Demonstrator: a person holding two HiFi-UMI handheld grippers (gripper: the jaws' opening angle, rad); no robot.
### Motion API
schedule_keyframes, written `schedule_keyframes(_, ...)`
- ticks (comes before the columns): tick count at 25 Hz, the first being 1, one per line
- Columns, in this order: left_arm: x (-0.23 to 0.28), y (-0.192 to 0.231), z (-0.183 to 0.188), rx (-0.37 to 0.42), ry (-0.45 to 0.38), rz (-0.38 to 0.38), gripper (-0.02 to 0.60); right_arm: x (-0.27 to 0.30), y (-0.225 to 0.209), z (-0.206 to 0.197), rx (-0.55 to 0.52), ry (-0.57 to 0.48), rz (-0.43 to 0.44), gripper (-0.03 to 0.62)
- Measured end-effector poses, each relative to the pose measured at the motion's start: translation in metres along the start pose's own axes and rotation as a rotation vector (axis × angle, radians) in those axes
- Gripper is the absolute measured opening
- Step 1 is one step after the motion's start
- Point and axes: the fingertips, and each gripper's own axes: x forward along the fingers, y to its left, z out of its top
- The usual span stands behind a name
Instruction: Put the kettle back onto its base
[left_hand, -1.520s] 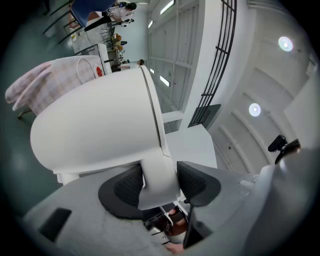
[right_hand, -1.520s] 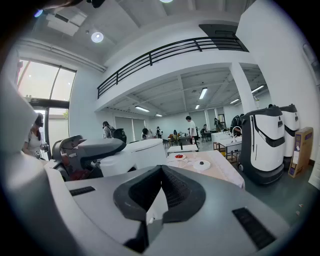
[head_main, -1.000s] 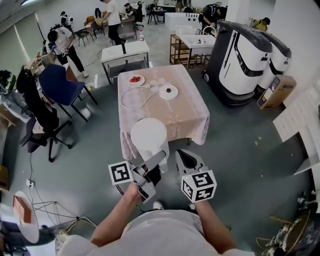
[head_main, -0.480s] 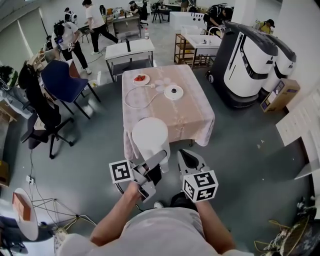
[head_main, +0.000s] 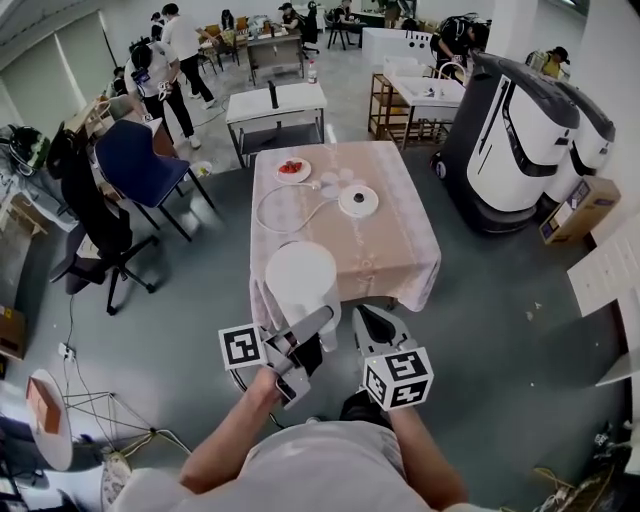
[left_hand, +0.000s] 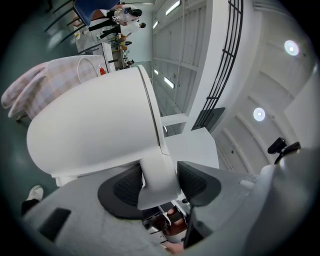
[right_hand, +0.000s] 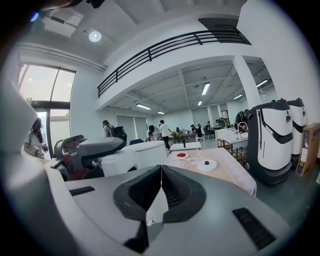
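One white kettle (head_main: 298, 280) aloft by near edge of table (head_main: 400, 250), handle clamped in jaws of left gripper (left_hand: 159, 182). One round base (head_main: 358, 201) on tabletop, well apart. Right gripper (right_hand: 159, 190) — jaws pressed together, nothing btwn.

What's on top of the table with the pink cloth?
A round white kettle base, a plate with something red on it, and a looping white cord. The held kettle hides the near left corner of the table.
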Motion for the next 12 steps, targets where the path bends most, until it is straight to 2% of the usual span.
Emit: schedule_keyframes(12,0.082,0.011,0.032,0.006,-0.027,-0.011,0.225,0.041,-0.079,0.021,0.007,0.018,0.04,0.005)
